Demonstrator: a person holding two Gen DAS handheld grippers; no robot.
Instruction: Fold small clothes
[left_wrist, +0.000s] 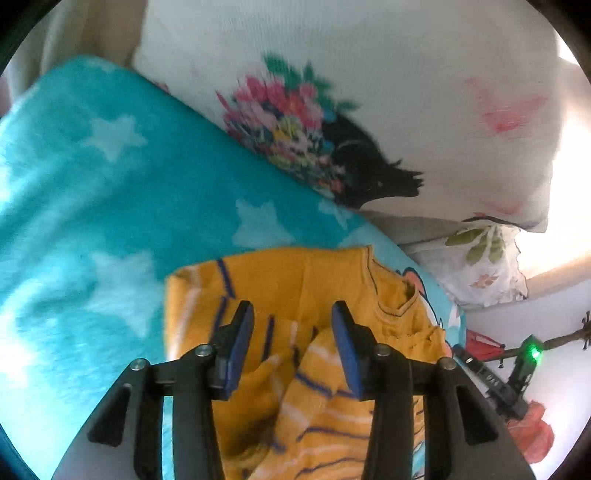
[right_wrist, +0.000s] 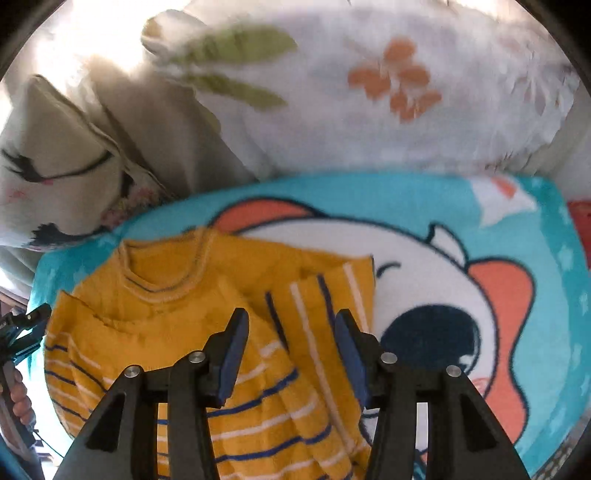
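A small mustard-yellow sweater with blue and white stripes lies on a turquoise blanket, its sleeves folded in over the body. My left gripper hovers over its left side, open, with a striped sleeve below the gap and nothing pinched. In the right wrist view the sweater shows its neckline toward the pillows. My right gripper stands open above the folded right sleeve, pads clear of the cloth. The right gripper also shows at the edge of the left view, and the left gripper at the left edge of the right view.
The blanket carries a white and orange cartoon print. A white pillow with a flower and black print borders it at the back. A floral pillow and a pillow with a drawn eyelash lie beyond. A person's hand shows at the left edge.
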